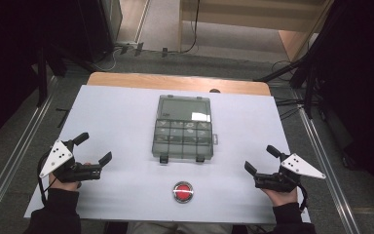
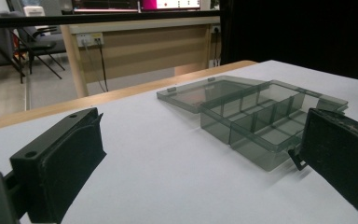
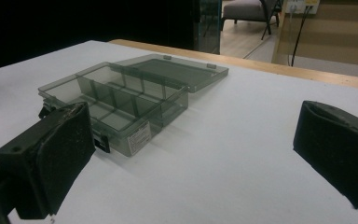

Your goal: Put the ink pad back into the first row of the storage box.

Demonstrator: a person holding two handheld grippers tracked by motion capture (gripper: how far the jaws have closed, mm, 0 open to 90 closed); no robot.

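Box (image 1: 183, 127) of smoky clear plastic sits mid-table with its lid (image 1: 184, 108) flung back flat, compartments bare as far as I can see. My left claw (image 1: 95, 150) and right claw (image 1: 261, 160) gape wide and hold nothing, each well off to its side; I judge nothing begun yet. Red button (image 1: 183, 191) sits nearer me.

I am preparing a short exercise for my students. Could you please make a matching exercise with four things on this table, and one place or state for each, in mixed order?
Things:
1. compartment box
2. red button
3. left gripper
4. right gripper

Places or states:
A. at the table's right edge, jaws open
B. in the middle, lid folded back
C. at the table's left edge, jaws open
D. near the front edge, before the box

Pairs: 1-B, 2-D, 3-C, 4-A
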